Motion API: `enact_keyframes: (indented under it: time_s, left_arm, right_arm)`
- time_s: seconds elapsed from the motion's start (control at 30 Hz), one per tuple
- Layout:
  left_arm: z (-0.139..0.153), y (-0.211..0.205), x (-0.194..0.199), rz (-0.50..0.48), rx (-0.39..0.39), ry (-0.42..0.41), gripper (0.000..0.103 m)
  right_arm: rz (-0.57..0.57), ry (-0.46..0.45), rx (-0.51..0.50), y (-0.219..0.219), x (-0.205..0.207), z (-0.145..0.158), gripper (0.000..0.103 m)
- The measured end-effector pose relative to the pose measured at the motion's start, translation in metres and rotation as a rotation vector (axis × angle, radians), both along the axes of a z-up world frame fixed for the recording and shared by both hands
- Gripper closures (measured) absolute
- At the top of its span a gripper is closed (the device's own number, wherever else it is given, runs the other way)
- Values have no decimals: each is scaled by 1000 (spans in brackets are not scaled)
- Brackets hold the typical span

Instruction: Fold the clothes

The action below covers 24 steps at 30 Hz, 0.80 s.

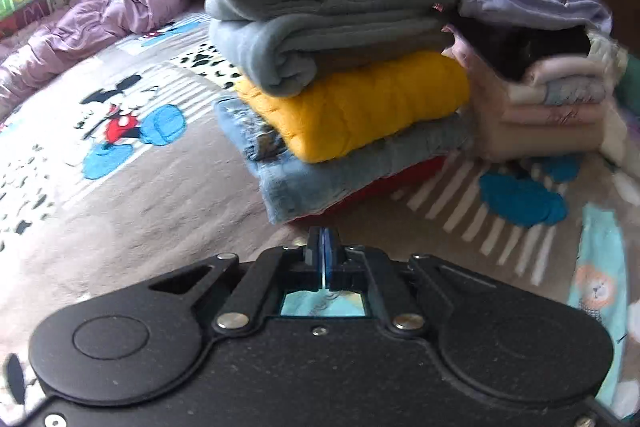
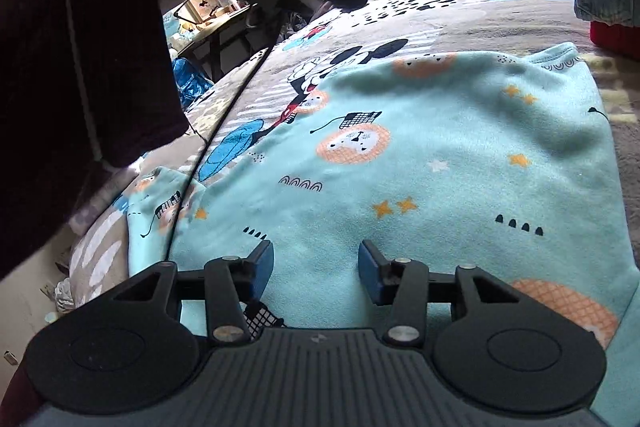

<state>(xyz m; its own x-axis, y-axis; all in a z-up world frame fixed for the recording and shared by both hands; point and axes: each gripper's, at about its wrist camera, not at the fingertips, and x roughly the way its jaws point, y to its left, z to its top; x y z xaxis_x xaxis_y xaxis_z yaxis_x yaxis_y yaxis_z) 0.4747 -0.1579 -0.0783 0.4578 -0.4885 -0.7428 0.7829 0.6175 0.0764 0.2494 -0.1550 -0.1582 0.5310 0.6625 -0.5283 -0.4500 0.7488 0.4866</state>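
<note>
While the right tongs (image 2: 316, 269) stand with their jaws apart just over the near edge of the mint green garment (image 2: 420, 155), nothing sits between the blue pads (image 2: 262, 267), and I cannot tell whether they touch the cloth. That garment lies spread flat on the printed blanket (image 2: 420, 23), running away from these tongs with its long axis roughly along their line of sight, the far hem near the top right. The right hand looks the nearer one to it, so a next grab would likely fall to that side.

Over on the other side, the left tongs (image 1: 323, 241) are closed tight with no cloth visibly held; only a strip of the same green fabric (image 1: 596, 267) shows at the right edge of their view. Straight ahead of them, a little way off, rises a stack of folded clothes (image 1: 352, 107), grey on yellow on blue. A crumpled lilac jacket (image 1: 120, 11) lies well apart to the left. No basket or box is in sight.
</note>
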Motion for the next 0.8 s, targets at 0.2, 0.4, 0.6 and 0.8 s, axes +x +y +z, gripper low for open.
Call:
enact_keyframes:
  time_s: [0.2,0.4,0.6,0.8]
  left_arm:
    - [-31,-2,28,-59,127,121,59]
    - [-58,-6,51,-96,150,232,61]
    - [-41,-10,26,-129,152,121,98]
    - [6,3,-14,-85,82,-110,98]
  right_arm:
    - [0,11,18,-3,2,-1,55]
    - [-1,23,40,-3,6,-4,55]
    - [-1,31,57,-4,9,-7,55]
    - [-4,29,58,-4,7,-7,55]
